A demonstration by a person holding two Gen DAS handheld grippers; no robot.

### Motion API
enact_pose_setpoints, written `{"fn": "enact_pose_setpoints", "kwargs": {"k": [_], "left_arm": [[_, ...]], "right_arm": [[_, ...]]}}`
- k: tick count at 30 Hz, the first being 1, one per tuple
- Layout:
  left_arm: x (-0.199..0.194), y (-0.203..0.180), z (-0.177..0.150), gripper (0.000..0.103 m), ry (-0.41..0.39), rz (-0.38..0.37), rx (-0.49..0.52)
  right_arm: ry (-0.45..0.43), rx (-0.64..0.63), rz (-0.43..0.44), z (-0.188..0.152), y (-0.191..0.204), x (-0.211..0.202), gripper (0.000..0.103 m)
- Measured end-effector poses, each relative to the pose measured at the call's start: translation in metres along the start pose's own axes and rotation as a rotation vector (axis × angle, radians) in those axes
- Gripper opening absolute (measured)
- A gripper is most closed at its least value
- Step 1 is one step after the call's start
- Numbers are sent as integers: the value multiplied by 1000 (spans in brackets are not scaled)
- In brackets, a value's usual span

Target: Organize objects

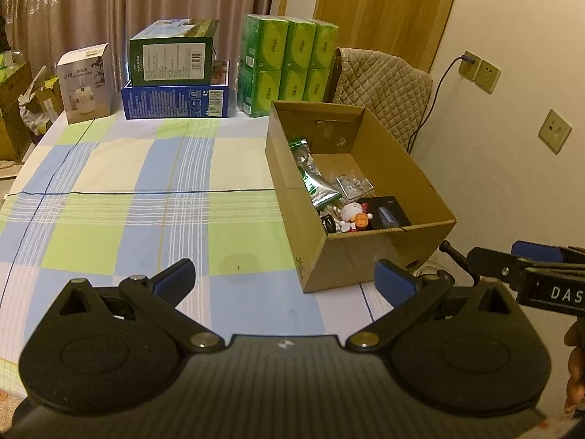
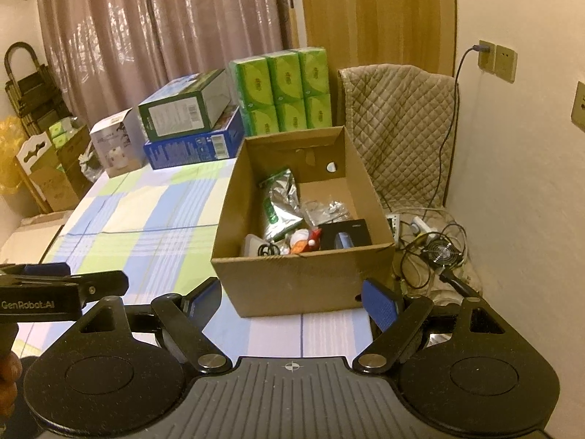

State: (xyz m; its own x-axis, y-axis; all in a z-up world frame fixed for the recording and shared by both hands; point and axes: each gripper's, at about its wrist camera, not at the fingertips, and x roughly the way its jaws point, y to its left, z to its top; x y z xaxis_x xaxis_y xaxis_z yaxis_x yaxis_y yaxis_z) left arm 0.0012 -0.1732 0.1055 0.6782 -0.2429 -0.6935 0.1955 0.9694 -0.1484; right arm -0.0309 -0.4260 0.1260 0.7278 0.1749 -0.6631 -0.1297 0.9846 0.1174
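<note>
Warm yellowish indoor light, moderately dim. Both views sharp ahead of the fingers, no motion blur. Strong fisheye bending at edges; dark vignette in corners. Foil bag (image 2: 279, 205) beyond the fingertips shows glare. Shadows soft.

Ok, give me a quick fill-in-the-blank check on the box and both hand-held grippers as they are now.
1. The cardboard box stands on the checked ____.
2. The green box rests on top of the ____ box.
3. The left hand-held gripper and the right hand-held gripper both have jaws that are ____.
4. The silver pouch lies ____ the cardboard box.

Missing words: tablecloth; blue; open; inside
</note>
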Motion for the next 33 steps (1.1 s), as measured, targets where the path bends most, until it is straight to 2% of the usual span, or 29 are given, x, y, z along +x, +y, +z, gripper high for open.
{"fn": "enact_pose_setpoints", "kwargs": {"k": [9,16,33], "left_arm": [[-2,-2,-6,102,10,-12,11],[-2,-2,-13,102,7,7,27],[1,-4,-16,102,15,1,31]], "right_arm": [[6,4,16,-2,3,-1,81],[15,1,25,-3,6,0,81],[28,-11,11,-9,4,6,81]]}}
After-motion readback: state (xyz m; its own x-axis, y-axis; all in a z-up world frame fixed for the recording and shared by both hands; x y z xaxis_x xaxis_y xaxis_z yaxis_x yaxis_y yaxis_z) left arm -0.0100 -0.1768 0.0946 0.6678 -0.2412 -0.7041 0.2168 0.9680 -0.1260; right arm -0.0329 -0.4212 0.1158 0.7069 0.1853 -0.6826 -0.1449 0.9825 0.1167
